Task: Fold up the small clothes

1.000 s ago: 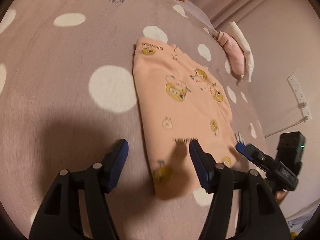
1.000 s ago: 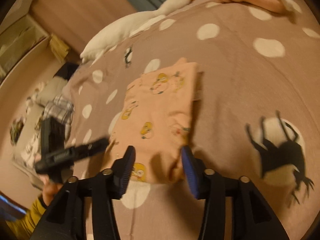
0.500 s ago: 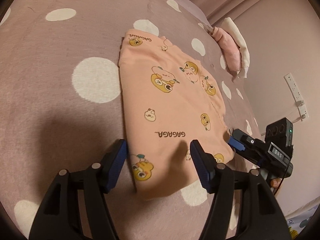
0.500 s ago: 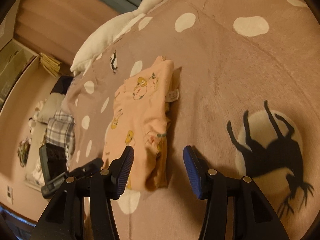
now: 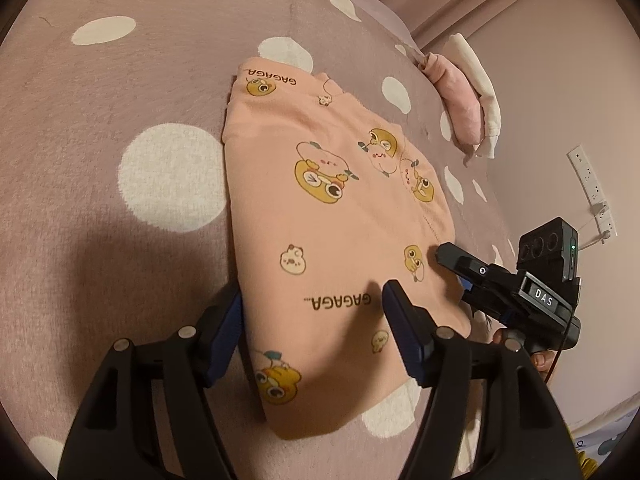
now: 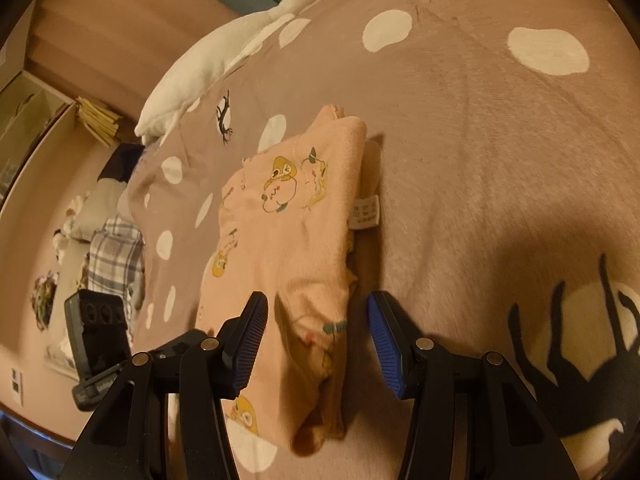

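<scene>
Both claws are the same build: chunky black plastic arms with triangular cutouts, silver round screws at the pivots, and ribbed blue pads on the inner faces of the fingers. The left claw [image 5: 312, 328] and right claw [image 6: 318, 334] match. From the left wrist view, the right one carries a black camera box [image 5: 550, 250] with round lenses, a green light, and a white "DAS" label [image 5: 543, 298].

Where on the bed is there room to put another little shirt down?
Bare spotted mauve blanket lies left of the folded peach cartoon-print garment, and more on its label side. The far edge is crowded by the white goose plush toy.
</scene>
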